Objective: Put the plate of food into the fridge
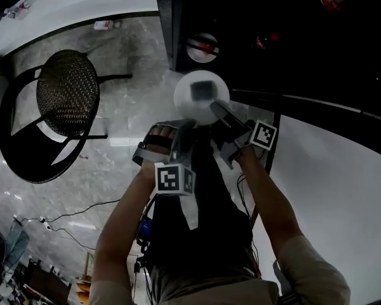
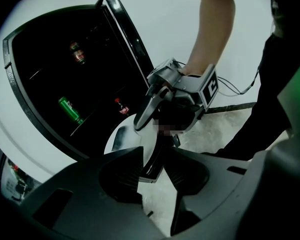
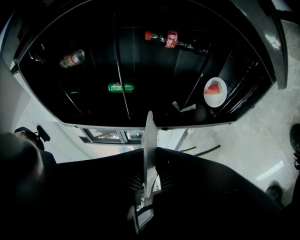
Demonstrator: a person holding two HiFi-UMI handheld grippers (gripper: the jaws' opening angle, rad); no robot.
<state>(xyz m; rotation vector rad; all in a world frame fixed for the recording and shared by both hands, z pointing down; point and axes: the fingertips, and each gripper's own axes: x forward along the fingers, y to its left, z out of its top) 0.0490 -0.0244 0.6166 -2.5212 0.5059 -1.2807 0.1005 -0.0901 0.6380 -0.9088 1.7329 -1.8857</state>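
The plate [image 1: 185, 95] with its grey piece of food [image 1: 203, 91] hangs in the air before the open fridge [image 3: 140, 44], not yet inside. The left gripper [image 2: 152, 161] and the right gripper [image 3: 149, 184] each have the jaws clenched on its rim. If one hand sinks lower than the other, the plate may tilt and the food slide off. It may also knock the other plate [image 3: 215, 91] inside.

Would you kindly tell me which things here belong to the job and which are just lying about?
Job: plate of food, left gripper, right gripper, fridge.
Lying about: chair, green can, cola bottle, plate with red slice.
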